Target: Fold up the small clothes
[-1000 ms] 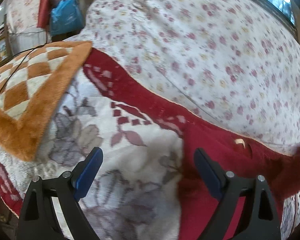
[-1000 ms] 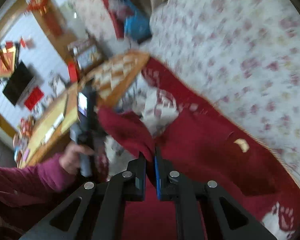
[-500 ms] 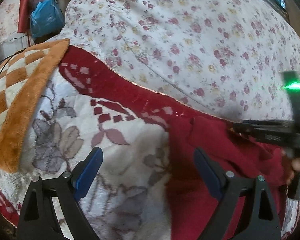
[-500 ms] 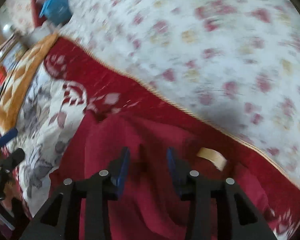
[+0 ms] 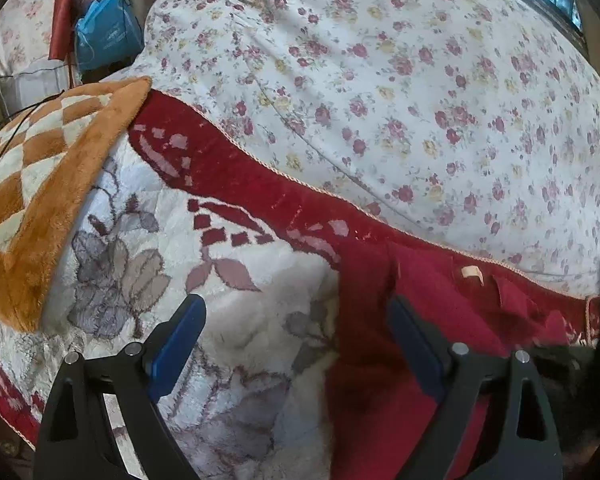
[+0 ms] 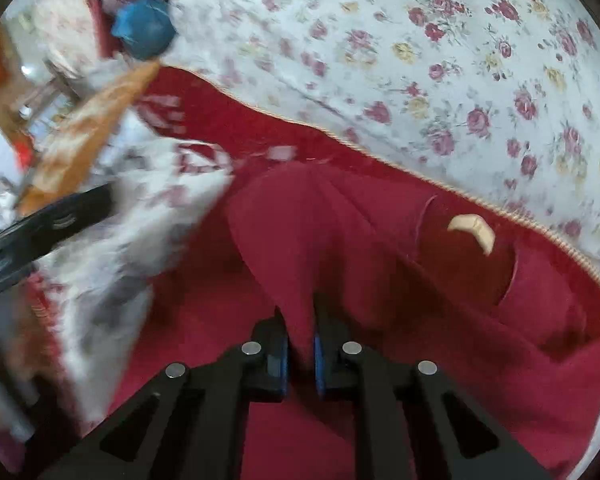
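The right gripper (image 6: pixel 300 354) has its jaws pinched on a raised fold of the dark red knitted garment (image 6: pixel 320 232), the cloth rising in a ridge from between the blue pads; the jaws have just been closing, having stood parted over the cloth half a second ago. The garment lies spread on the plush red-and-white flower-patterned blanket (image 5: pixel 236 332), its cream neck label (image 6: pixel 474 230) facing up, near the blanket's corded far edge. Beyond that edge swells a white quilt printed with small red roses (image 5: pixel 400 92).

The left gripper (image 5: pixel 296 344) hangs with its jaws spread wide and holds nothing, one blue pad over the white plush, the other over the garment's left border. The blanket to its left lies open up to an orange-and-cream checked plush cushion (image 5: pixel 40 172). A blue plastic bag (image 5: pixel 108 38) sits far behind. Compared with a second ago, the garment's lifted flap is down and the left gripper has hardly shifted.
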Available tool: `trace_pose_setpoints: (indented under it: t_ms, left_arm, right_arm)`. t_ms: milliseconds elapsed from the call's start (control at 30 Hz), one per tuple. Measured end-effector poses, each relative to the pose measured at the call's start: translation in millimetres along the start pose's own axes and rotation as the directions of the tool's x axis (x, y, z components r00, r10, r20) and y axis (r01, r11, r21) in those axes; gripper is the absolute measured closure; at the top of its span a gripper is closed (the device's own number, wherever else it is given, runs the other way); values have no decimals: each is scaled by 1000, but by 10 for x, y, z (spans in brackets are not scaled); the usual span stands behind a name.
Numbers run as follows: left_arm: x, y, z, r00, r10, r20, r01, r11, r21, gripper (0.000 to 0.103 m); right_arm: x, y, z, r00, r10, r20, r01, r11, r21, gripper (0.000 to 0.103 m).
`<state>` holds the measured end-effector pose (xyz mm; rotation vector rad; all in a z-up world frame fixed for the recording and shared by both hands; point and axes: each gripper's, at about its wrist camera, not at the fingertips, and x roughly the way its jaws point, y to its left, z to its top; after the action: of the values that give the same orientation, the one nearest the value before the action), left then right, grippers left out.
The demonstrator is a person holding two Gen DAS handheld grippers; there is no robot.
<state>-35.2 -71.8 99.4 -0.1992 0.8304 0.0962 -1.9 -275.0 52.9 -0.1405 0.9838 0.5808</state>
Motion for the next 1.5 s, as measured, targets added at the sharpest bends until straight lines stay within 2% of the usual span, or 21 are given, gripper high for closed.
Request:
trace_pose_setpoints:
  t_ms: [67, 100, 133, 267, 333, 400, 467, 500, 567, 600, 633, 700, 767, 900, 1000, 1100, 1167, 1200, 1267, 1400, 1500]
  left_arm:
    - [31, -39, 4, 1000, -4, -3, 4, 1000, -5, 12]
    - [64, -83, -3, 1000, -10, -13, 10, 1000, -1, 12]
    - [98, -134, -15, 1000, -14, -25, 14, 1000, 8, 12]
    - [175, -360, -112, 998, -30, -57, 34, 997, 66, 12]
    - [197, -447, -161, 998, -21, -64, 28, 994, 107, 12]
    - [248, -537, -212, 997, -7, -78, 18, 989, 144, 12]
    - [306, -590, -246, 996, 1, -90, 13, 988, 152, 12]
    - [333, -611, -262, 995, 6, -96, 9, 988, 156, 12]
    - [386, -643, -289, 994, 23, -104, -5, 986, 167, 12]
    - [406, -654, -292, 994, 29, -107, -10, 985, 172, 12]
    - [425, -662, -300, 993, 38, -110, -17, 984, 179, 12]
    - [454, -661, -322, 991, 61, -119, -37, 981, 192, 12]
    - [483, -642, -340, 987, 87, -133, -58, 977, 205, 12]
    - [522, -605, -336, 983, 107, -152, -74, 975, 207, 12]
    - [426, -567, -309, 987, 102, -124, -77, 978, 193, 12]
    - [361, -544, -271, 991, 93, -94, -75, 981, 181, 12]
    - [387, -549, -263, 990, 88, -106, -69, 983, 170, 12]
    - [421, -557, -273, 988, 96, -117, -75, 982, 173, 12]
    - [502, -582, -317, 982, 126, -144, -96, 976, 197, 12]
    - [544, -571, -393, 977, 138, -164, -102, 972, 210, 12]
    - [522, -567, -381, 978, 133, -163, -99, 974, 203, 12]
  right_arm:
    - [22, 66, -134, 999, -36, -10, 36, 998, -47, 92]
    - [62, 43, -196, 999, -50, -17, 49, 998, -27, 87]
    - [99, 0, -233, 998, -53, -24, 53, 999, -1, 73]
    - [-355, -368, -437, 999, -4, 54, -7, 983, 185, 46]
    - [-754, -675, -591, 988, -91, 123, 53, 957, 284, 30]
    - [-1031, -1100, -743, 958, -267, 102, 203, 886, 416, 25]
    - [-1076, -1497, -856, 925, -379, 23, 314, 798, 515, 25]
    - [-1021, -1694, -907, 919, -394, -21, 339, 762, 552, 25]
    - [-822, -1945, -969, 940, -335, -63, 304, 740, 601, 26]
    - [-692, -2019, -995, 963, -261, -61, 244, 757, 607, 44]
    - [-653, -2030, -996, 967, -247, -61, 234, 767, 597, 73]
    - [-763, -1987, -1003, 945, -325, -31, 287, 780, 556, 88]
    - [-884, -2005, -1042, 939, -344, 5, 281, 775, 566, 88]
    - [-758, -2054, -1143, 922, -383, -51, 343, 750, 566, 87]
    - [-1034, -1930, -1142, 903, -429, -31, 361, 718, 595, 76]
    - [-1220, -1747, -1140, 923, -383, 40, 297, 773, 561, 74]
    - [-1147, -1566, -1134, 937, -350, 11, 302, 822, 482, 74]
    - [-1060, -1480, -1159, 932, -362, -23, 335, 835, 437, 74]
    - [-947, -1410, -1245, 903, -422, -78, 418, 828, 374, 76]
    - [-1048, -1302, -1390, 872, -480, -100, 485, 815, 316, 74]
    - [-1193, -1320, -1293, 902, -431, -37, 412, 832, 371, 72]
